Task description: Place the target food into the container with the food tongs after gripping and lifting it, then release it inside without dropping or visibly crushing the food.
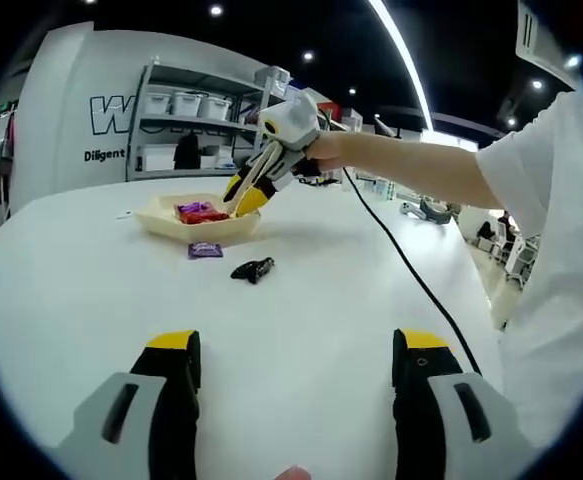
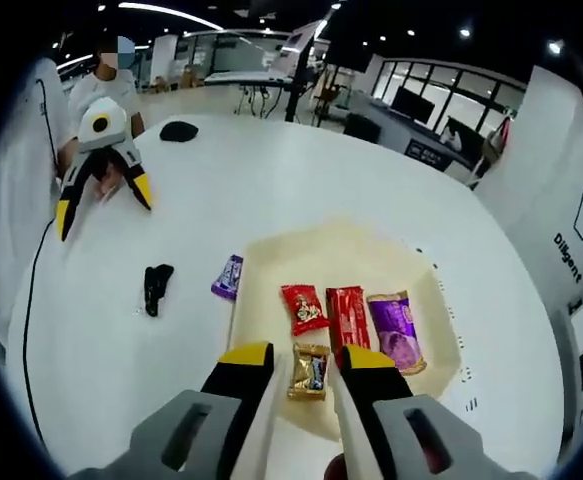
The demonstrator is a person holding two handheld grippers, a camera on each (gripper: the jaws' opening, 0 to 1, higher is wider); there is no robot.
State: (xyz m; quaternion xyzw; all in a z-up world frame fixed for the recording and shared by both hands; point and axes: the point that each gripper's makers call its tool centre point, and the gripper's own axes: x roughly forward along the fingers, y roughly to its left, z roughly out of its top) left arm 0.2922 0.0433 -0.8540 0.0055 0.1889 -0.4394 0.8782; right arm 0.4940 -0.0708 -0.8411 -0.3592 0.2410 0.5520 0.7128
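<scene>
Right hand-held gripper (image 2: 306, 368) over the cream tray (image 2: 441, 300), jaws apart around a gold snack (image 2: 310, 370), not clamped. Left hand-held gripper (image 1: 296, 352) wide open above the desk (image 1: 301, 300). Purple packet (image 2: 228, 276) beside tray.

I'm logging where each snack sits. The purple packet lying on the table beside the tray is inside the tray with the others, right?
Not quite. That small purple packet lies on the white table, outside the cream tray, just beyond its rim. The right gripper view shows this, and the left gripper view agrees. The other packets, red and gold among them, are in the tray.
</scene>
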